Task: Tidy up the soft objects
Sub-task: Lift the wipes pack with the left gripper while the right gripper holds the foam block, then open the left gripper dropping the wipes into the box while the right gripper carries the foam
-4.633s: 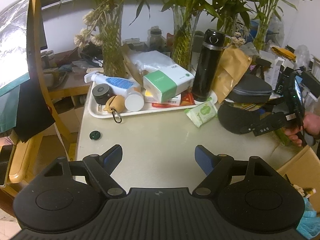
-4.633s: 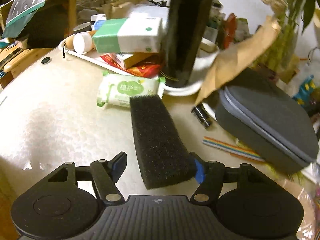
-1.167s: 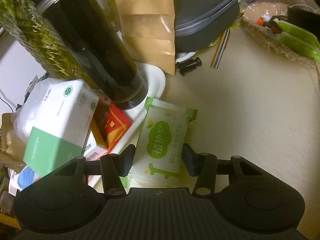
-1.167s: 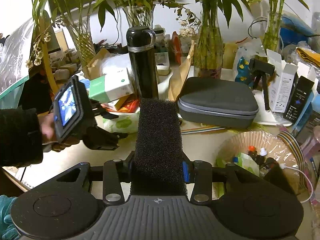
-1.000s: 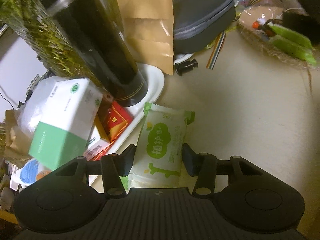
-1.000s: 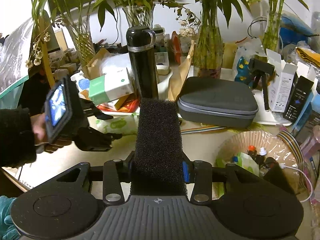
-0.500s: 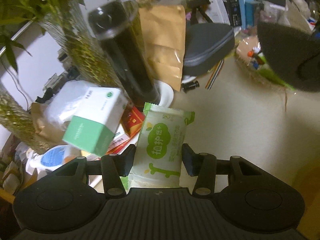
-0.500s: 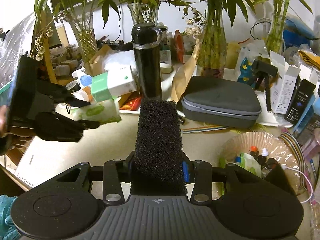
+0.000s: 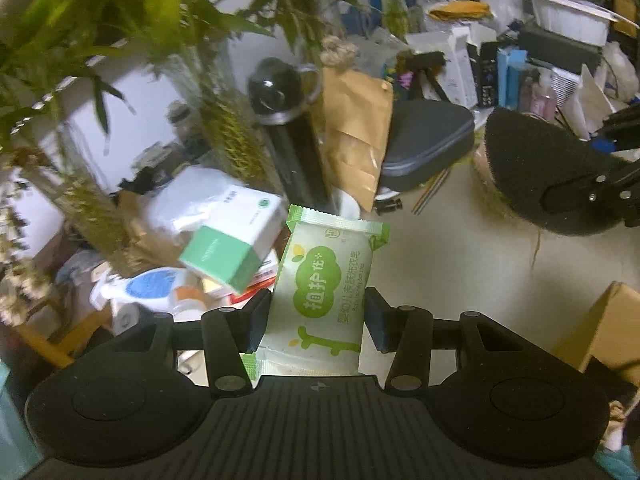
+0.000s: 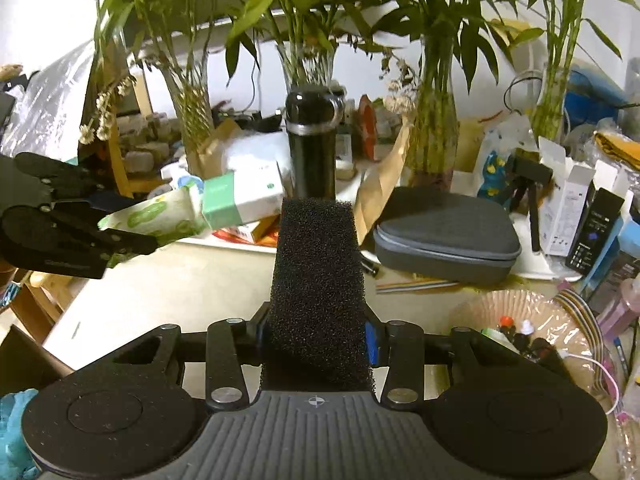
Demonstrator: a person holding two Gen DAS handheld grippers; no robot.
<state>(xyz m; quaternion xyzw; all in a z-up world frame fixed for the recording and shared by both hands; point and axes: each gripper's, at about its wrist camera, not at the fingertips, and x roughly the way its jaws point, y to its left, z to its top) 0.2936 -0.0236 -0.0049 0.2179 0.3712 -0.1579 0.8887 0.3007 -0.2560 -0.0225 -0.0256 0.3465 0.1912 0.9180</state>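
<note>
My left gripper [image 9: 316,316] is shut on a soft green-and-white wet-wipes pack [image 9: 326,284] and holds it in the air above the table. The pack also shows at the left of the right wrist view [image 10: 156,216], with the left gripper [image 10: 132,236] behind it. My right gripper [image 10: 316,336] is shut on a black foam sponge block [image 10: 318,280], upright and raised over the table. The sponge also shows at the right of the left wrist view [image 9: 532,160].
A white tray [image 10: 224,241] at the back holds a green-and-white box [image 10: 244,196], a black flask [image 10: 312,148] and bottles. A grey zip case [image 10: 444,232], a brown paper bag [image 9: 356,136], glass vases of bamboo [image 10: 434,136], a wrapped basket [image 10: 516,320] and a cardboard box [image 9: 604,328] surround the beige tabletop [image 10: 180,288].
My left gripper has lifted the wipes pack off the table and risen and tilted up. The right gripper has risen slightly, still holding the sponge.
</note>
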